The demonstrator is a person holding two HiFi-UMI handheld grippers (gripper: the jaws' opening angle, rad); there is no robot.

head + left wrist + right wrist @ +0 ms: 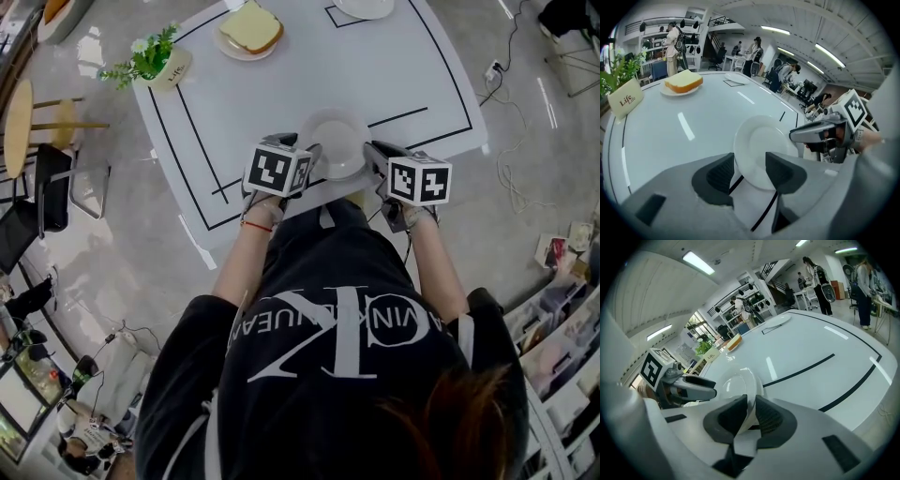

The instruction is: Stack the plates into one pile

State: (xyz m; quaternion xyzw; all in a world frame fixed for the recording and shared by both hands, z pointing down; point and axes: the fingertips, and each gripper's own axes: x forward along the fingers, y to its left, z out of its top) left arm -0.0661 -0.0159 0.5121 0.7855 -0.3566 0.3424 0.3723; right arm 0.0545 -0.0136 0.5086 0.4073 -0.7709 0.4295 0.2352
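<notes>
A white plate [335,141] lies on the white table [281,103] near its front edge, between my two grippers. My left gripper [314,156] stands open at the plate's left rim, and in the left gripper view the plate [759,143] lies in the wide gap of the left gripper [749,172]. My right gripper [374,152] is at the plate's right rim. In the right gripper view the right gripper [750,414] has a narrow gap, and the rim of the plate [733,380] runs through it with the pads slightly off it.
A plate with a slice of bread [248,31] sits at the far left of the table, and another white plate [364,7] at the far edge. A small plant with a sign [153,62] stands at the left corner. Black lines [422,114] mark the tabletop.
</notes>
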